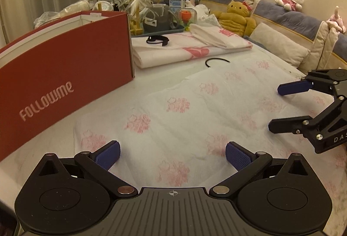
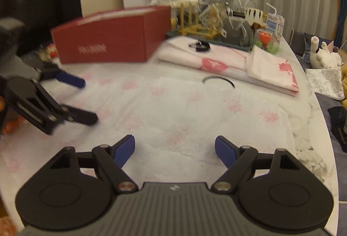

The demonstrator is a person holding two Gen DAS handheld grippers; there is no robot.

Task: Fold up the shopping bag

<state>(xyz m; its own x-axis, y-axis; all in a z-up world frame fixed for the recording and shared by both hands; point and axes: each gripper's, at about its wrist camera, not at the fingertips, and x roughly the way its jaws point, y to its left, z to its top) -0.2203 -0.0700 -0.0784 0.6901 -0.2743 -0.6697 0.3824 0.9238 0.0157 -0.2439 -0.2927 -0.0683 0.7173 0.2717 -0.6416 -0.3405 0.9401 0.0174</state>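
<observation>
The shopping bag (image 1: 184, 110) is thin, white, with pink prints. It lies spread flat on the white table; it also shows in the right wrist view (image 2: 173, 110). My left gripper (image 1: 172, 154) is open and empty, just above the bag's near part. My right gripper (image 2: 174, 149) is open and empty above the bag's near right part. The right gripper shows at the right edge of the left wrist view (image 1: 274, 108). The left gripper shows at the left of the right wrist view (image 2: 89, 101).
A red box (image 1: 65, 75) stands at the left. Folded white-and-pink bags (image 1: 190, 47) lie behind, with a black clip (image 1: 157, 39) on them. A black hair band (image 1: 216, 61) lies beyond the bag. A tray of glassware (image 1: 151, 17) stands at the back. A sofa with plush toys (image 1: 236, 17) is at the right.
</observation>
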